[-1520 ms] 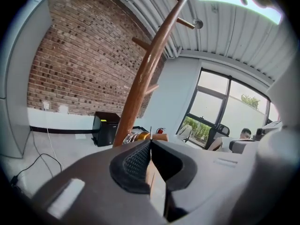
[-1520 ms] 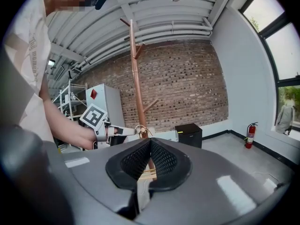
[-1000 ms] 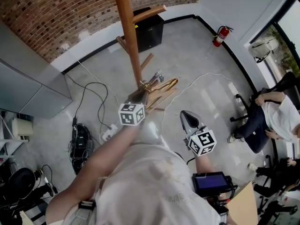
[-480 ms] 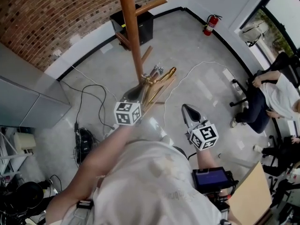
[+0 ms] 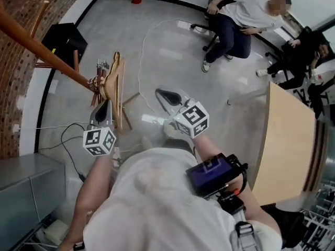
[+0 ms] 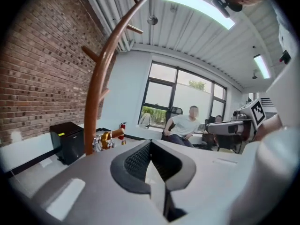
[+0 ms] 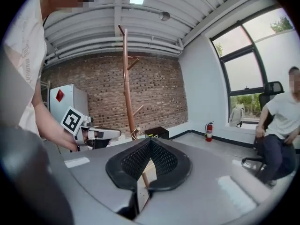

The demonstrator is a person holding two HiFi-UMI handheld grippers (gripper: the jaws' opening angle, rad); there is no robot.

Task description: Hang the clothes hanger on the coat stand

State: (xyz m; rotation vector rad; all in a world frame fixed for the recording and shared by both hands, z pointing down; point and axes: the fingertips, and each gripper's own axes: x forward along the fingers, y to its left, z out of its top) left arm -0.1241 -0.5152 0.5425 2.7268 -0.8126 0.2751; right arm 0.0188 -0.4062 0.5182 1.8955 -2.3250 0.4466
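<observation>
Hanging hanger (image 5: pixel 116 85), seemingly beside left tongs (image 5: pixel 103 107)

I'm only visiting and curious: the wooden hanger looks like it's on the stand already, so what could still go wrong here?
1. The left hand-held gripper, its jaws just closed on nothing, is right beside the wooden hanger hanging from the coat stand. A careless pull away could knock the hanger swinging, or off its peg.
2. A white cable loops across the floor near the stand, and the person might trip on it.
</observation>
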